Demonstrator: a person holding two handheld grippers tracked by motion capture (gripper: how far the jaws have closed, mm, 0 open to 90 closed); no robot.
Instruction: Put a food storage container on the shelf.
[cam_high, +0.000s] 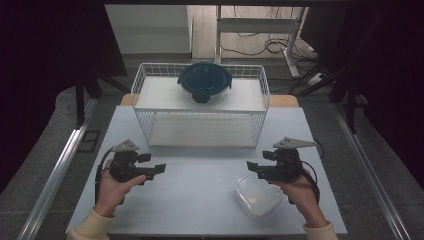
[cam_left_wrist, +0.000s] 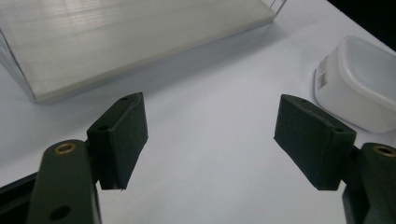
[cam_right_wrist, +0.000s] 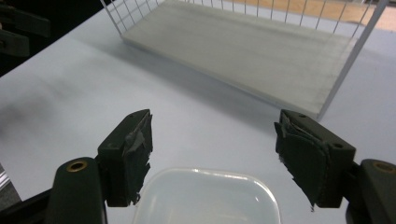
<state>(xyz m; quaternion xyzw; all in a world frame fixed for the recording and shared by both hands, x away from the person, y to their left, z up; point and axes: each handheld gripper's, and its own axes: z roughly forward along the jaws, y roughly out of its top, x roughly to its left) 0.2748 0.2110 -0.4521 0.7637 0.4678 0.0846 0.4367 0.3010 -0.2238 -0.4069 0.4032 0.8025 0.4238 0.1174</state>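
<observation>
Fingers spread wide on both, nothing held: left gripper (cam_high: 159, 168), right gripper (cam_high: 251, 166). Clear container (cam_high: 258, 195) sits on the table (cam_high: 200, 195) right under my right jaws, untouched. Wire rack (cam_high: 200, 102) with the lidded bowl (cam_high: 204, 82) is beyond. Nothing's started; grab is still ahead.

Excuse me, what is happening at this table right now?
A person holds a two-jaw gripper in each hand above a white table. Both the left gripper and the right gripper are open and hold nothing. The right one hovers just above a clear plastic container near the table's front. Behind stands a white wire rack, with a round dark-lidded bowl on its upper shelf.
</observation>
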